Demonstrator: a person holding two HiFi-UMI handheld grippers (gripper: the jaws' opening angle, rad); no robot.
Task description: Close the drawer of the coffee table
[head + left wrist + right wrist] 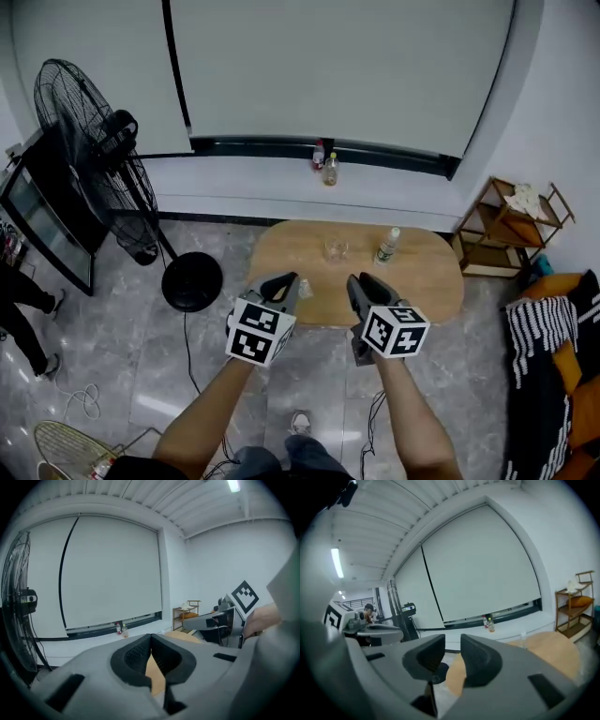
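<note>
Wooden and oval, the coffee table (427, 277) lies at 12 o'clock from both grippers, with a glass (335, 249) and a bottle (387, 246) standing on it. Its drawer cannot be made out from above. The left gripper (289, 283) is clenched, tips touching, empty. The right gripper (362, 281) grasps nothing, its jaws a narrow gap apart. A fan (89, 141) stands at 10 o'clock.
</note>
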